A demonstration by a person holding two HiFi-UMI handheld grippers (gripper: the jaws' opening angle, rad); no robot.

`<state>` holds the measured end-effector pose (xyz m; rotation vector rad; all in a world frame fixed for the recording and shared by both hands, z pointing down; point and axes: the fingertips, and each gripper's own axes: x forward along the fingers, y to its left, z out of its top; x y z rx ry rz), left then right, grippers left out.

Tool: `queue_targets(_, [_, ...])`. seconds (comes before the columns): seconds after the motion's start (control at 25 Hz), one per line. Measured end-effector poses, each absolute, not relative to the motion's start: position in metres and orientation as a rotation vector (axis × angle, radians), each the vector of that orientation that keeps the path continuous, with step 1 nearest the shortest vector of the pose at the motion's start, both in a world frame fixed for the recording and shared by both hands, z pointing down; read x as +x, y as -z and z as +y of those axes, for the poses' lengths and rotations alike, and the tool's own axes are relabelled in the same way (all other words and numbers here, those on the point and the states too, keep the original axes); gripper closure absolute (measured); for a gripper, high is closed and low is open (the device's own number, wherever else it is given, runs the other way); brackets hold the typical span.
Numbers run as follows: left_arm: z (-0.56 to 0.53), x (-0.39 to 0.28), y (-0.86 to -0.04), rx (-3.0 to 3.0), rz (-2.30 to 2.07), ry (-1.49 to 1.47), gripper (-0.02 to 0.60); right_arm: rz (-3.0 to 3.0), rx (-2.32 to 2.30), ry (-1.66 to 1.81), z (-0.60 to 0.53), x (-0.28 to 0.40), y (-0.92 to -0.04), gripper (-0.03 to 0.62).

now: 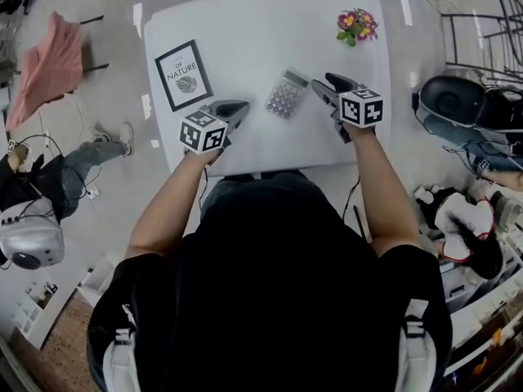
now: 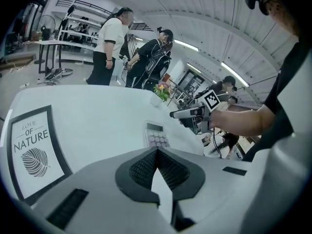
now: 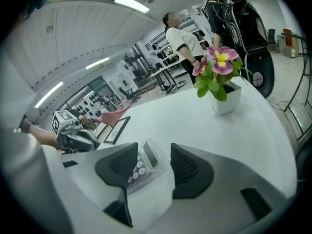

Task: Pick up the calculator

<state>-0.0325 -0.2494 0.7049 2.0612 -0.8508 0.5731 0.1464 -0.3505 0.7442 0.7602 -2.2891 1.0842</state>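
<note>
Framed print, the only readable text
The print (image 2: 31, 150) lying on the white surface (image 2: 97, 111) reads "LOVE OF NATURE" in dark capitals, above a line drawing.

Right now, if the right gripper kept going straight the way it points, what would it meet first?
Most likely the calculator, which lies on the white table just ahead, framed between the right gripper's open jaws. Depth is unclear, so the tips might touch the table first.
</note>
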Motion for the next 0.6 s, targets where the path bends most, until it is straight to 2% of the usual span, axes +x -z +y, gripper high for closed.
queue_targets(0.6, [-0.232, -0.009, -0.784, 1.972, -0.867, -0.742, 0.563, -2.278, 0.671, -1.179, -0.356, 0.118, -0.787, 0.373])
